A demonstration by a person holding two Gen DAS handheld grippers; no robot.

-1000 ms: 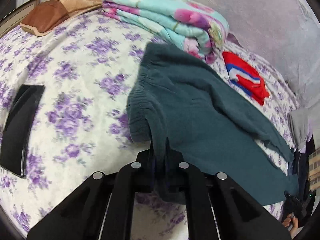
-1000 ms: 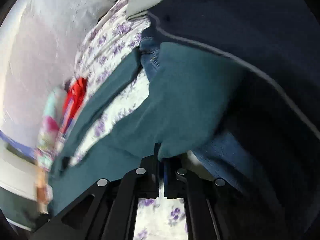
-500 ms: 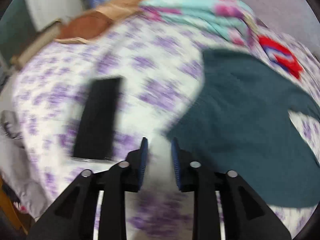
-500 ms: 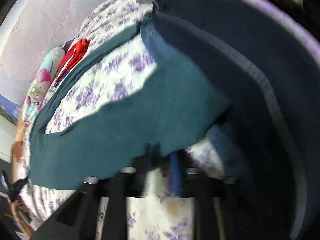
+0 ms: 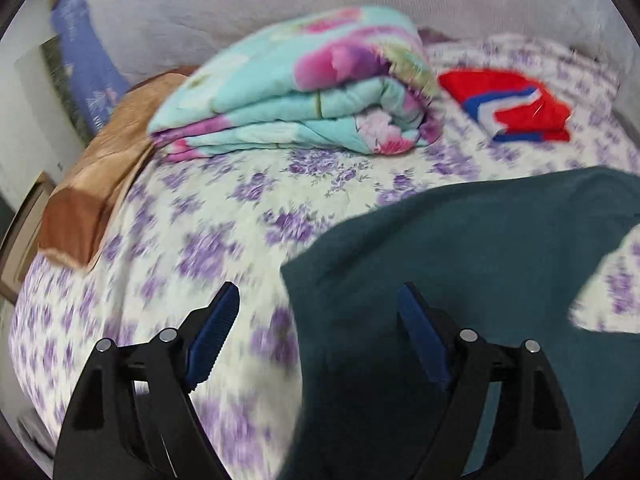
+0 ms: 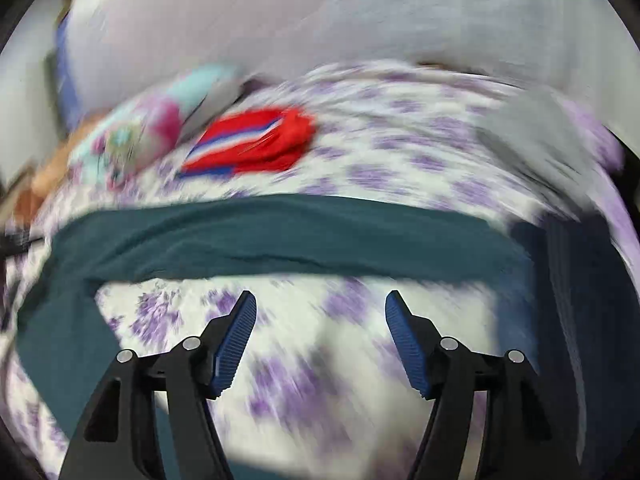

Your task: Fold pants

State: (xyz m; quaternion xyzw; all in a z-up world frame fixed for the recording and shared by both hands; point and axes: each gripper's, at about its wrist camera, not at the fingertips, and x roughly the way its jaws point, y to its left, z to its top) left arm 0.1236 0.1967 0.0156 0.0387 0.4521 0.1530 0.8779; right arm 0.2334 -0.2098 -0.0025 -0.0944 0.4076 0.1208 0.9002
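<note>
The teal pants lie spread on the floral bedsheet, in front of a folded floral quilt and a red folded garment. In the right wrist view one leg runs as a long band across the sheet with a second portion down the left edge, so the legs appear apart rather than stacked. The left gripper has just been opening; its jaws stand wide, with the pants' edge below and between them but neither pad pressing on cloth. The right gripper has likewise just been opening and holds nothing, only bare sheet showing between its jaws. The step in hand is judged to be re-gripping for the next fold. To do it well, bring each gripper to rest before descending, since both views are blurred. Take the fabric at an outer edge, pinch all layers together, and lift both ends evenly so the fold line stays straight. Keep clear of the dark garment at the right.
</note>
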